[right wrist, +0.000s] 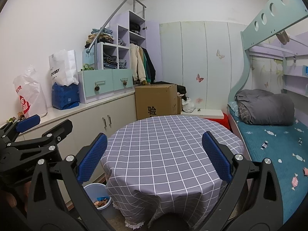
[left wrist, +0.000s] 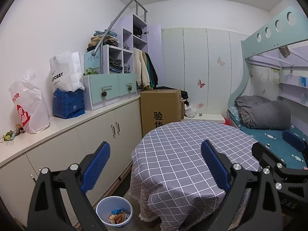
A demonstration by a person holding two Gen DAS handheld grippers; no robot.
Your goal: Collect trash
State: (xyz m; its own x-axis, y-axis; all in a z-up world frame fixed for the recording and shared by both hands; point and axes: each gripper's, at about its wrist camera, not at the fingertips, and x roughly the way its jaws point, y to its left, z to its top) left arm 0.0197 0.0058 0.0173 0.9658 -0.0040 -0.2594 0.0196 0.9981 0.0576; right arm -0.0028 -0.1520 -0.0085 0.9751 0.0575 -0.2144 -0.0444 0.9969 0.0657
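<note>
- Trash (left wrist: 11, 133): a small heap of crumpled wrappers lies at the near end of the long white cabinet top (left wrist: 80, 120), just beside the white plastic bag with red print (left wrist: 28, 104). More wrappers already sit in the blue bin (left wrist: 114, 212) on the floor, between the cabinet doors and the round table (left wrist: 182, 154).
- The table's checked cloth shows no litter on it in either view.
- Left gripper (left wrist: 156, 165): jaws spread wide, nothing between them, touching nothing; it hangs over the near edge of the table, well apart from the wrappers.
- Right gripper (right wrist: 154, 157): jaws likewise wide and empty, held above the table.
- Risk, as I judge it: the wrappers are light and loosely crumpled, so a pinch at the edge of the heap may take only one piece and scatter the rest along the cabinet top or onto the floor.
- Risk: the plastic bag stands right next to the heap; a wide jaw coming in from that side could catch the bag's film and drag or tip it.
- Risk: the bin stands low and partly tucked by the hanging cloth, so a release from too high could miss its mouth.
- Risk: the two grippers are close together, and a sweep to the left could knock one against the other.
</note>
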